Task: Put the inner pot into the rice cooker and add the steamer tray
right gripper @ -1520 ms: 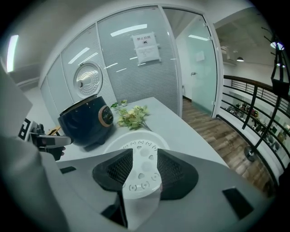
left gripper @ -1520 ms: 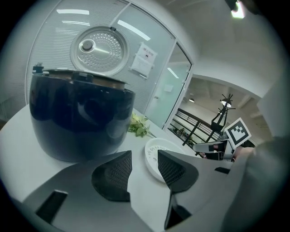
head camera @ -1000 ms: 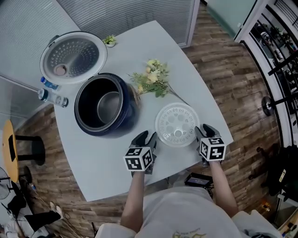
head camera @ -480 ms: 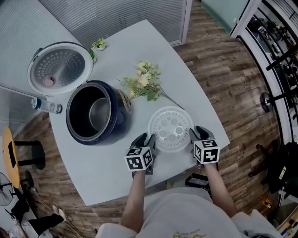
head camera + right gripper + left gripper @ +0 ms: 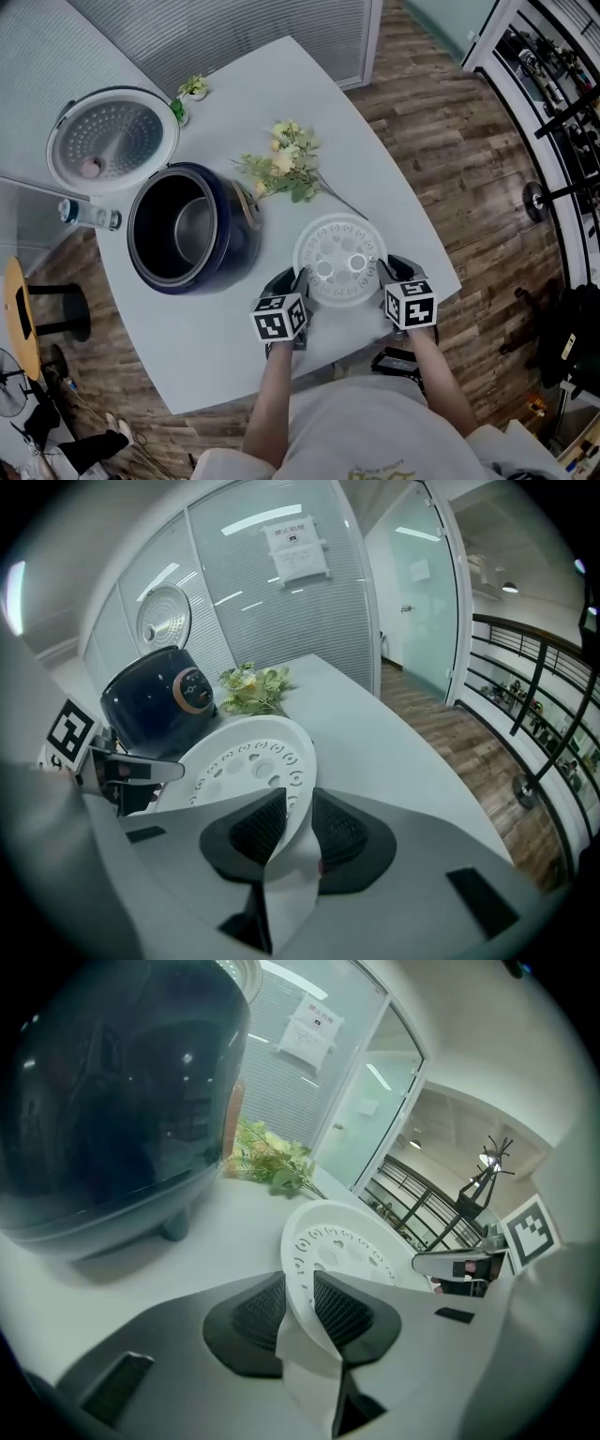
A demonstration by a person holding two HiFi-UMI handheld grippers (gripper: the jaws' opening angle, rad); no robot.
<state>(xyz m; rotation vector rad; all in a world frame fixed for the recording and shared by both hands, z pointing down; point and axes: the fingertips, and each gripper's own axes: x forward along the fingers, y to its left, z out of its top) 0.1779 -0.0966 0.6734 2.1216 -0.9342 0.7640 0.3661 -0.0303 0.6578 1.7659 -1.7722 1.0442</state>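
A white perforated steamer tray (image 5: 339, 260) is beside the open navy rice cooker (image 5: 242, 236), the inner pot (image 5: 195, 230) already inside.

Pale grey table (image 5: 216, 347) on wood-plank floor (image 5: 441, 122); ribbed glass partition (image 5: 234, 37) behind, round yellow side table (image 5: 17, 309) at left, strip lights (image 5: 272, 519) overhead.
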